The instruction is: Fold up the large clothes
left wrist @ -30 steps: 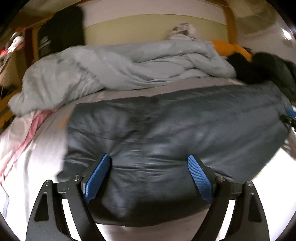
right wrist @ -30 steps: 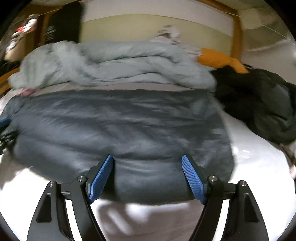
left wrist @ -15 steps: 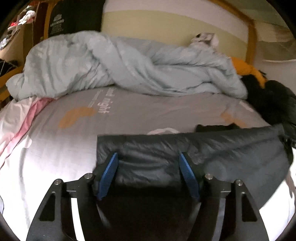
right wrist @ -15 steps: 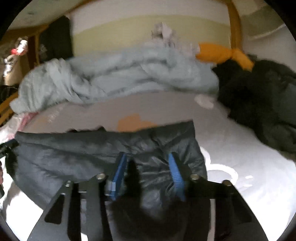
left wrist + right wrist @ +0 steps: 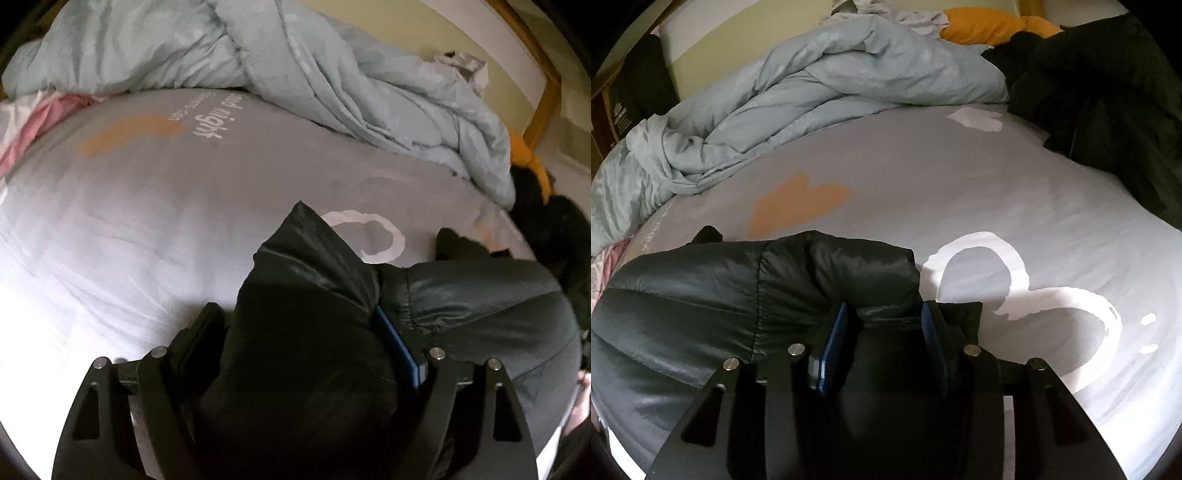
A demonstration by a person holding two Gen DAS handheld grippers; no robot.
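A dark grey puffer jacket [image 5: 480, 302] lies bunched at the near edge of the bed. My left gripper [image 5: 299, 332] is shut on its left end, a fold of dark fabric [image 5: 306, 258] sticking up between the fingers. In the right wrist view the same jacket [image 5: 701, 295] spreads to the left. My right gripper [image 5: 882, 325] is shut on its right end, with fabric pinched between the blue pads [image 5: 834, 332].
A grey bed sheet [image 5: 147, 221] with orange and white prints covers the mattress. A crumpled pale blue duvet [image 5: 812, 85] lies along the far side. A pile of dark clothes [image 5: 1108, 92] and an orange pillow [image 5: 982, 26] sit at the far right.
Both grippers went from open over the spread jacket to shut on its ends. The jacket was pulled toward the near edge and bunched up, baring much of the sheet.
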